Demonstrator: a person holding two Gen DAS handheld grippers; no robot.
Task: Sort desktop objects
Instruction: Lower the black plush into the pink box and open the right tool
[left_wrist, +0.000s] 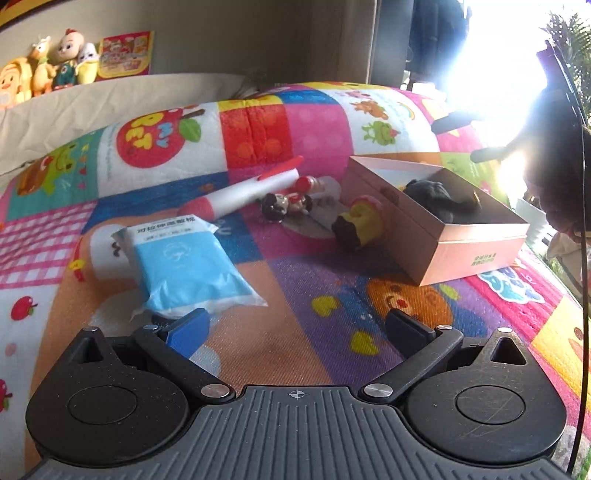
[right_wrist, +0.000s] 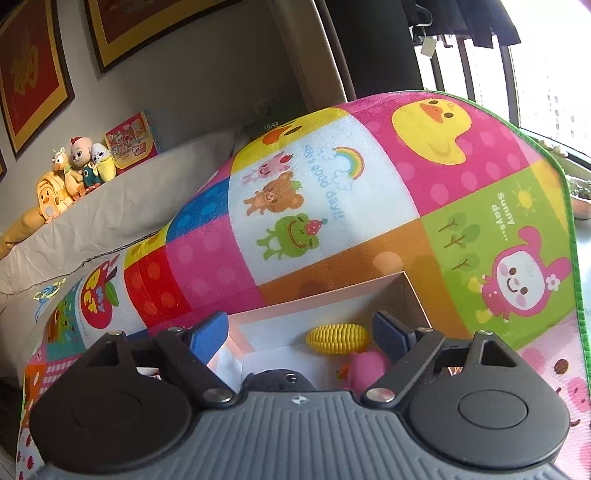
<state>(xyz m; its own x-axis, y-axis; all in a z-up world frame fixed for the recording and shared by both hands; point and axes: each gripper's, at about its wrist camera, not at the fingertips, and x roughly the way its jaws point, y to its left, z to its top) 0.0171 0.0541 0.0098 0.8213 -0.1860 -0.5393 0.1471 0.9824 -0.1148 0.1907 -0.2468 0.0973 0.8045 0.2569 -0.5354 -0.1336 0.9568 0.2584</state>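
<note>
In the left wrist view my left gripper (left_wrist: 295, 328) is open and empty, low over the colourful play mat (left_wrist: 325, 269). A blue-and-white packet (left_wrist: 184, 262) lies just ahead of its left finger. Farther off lie a white and red tube (left_wrist: 243, 192), small dolls (left_wrist: 288, 205) and a yellow cake-shaped toy (left_wrist: 360, 223) beside a pink cardboard box (left_wrist: 443, 221) that holds a dark item (left_wrist: 439, 201). In the right wrist view my right gripper (right_wrist: 301, 334) is open and empty above the box (right_wrist: 332, 295), which holds a yellow ribbed toy (right_wrist: 338, 338), a pink toy (right_wrist: 365, 365) and a dark item (right_wrist: 277, 380).
The mat drapes over a raised hump behind the box (right_wrist: 369, 192). A beige cushion ledge (left_wrist: 92, 99) at the far left carries plush toys (left_wrist: 55, 66) and a red box (left_wrist: 125, 55). Strong glare from a window (left_wrist: 498, 74) washes out the right side.
</note>
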